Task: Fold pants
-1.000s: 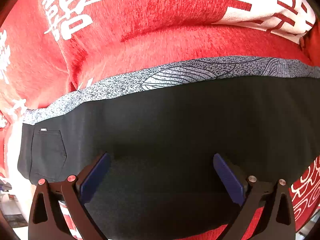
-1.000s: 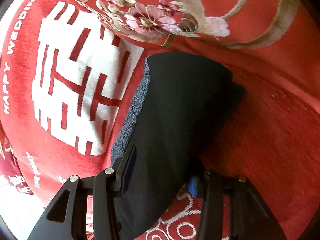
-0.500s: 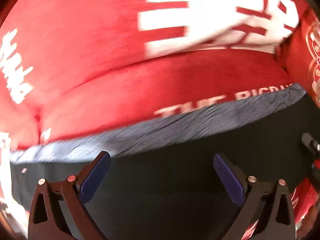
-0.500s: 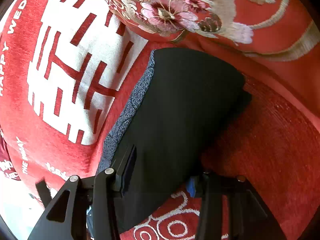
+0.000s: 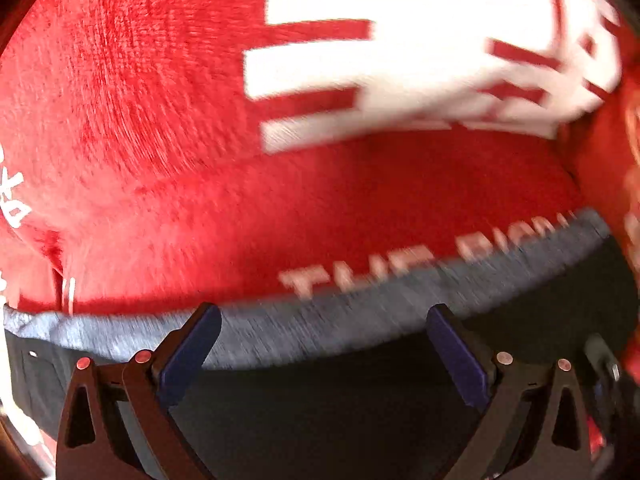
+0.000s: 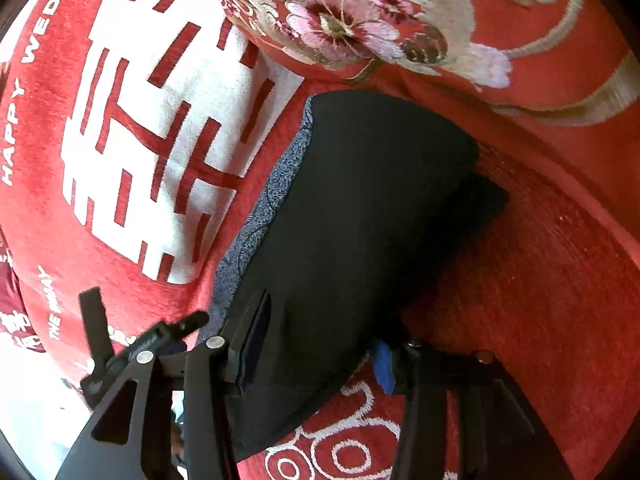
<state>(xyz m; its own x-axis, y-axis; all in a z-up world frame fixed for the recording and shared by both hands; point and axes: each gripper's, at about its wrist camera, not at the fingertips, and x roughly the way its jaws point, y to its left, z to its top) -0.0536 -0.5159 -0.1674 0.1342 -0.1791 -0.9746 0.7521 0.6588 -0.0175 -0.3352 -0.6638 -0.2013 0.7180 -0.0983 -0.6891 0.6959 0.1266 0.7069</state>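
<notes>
Two claws work over one pair of black pants (image 6: 360, 232) lying on a red blanket (image 6: 540, 300) printed with large white characters. The left gripper (image 5: 324, 344) stands wide apart, its blue pads (image 5: 188, 352) spread and touching nothing I can make out; beneath and between its fingers lies the black cloth, and just ahead of its tips runs the grey patterned waistband (image 5: 360, 316), blurred in that view. Beyond the band, further ahead, is the blanket with pale lettering and a big white character. The right gripper (image 6: 316, 352) has the folded dark cloth passing between its fingers, the pads close against both sides, so it appears clamped on the pants. From that claw the garment stretches forward and slightly right as a thick folded slab, grey edging along its left side. To the left of the right claw the other gripper's black frame shows. Ahead lies an embroidered floral cover (image 6: 360, 24).
</notes>
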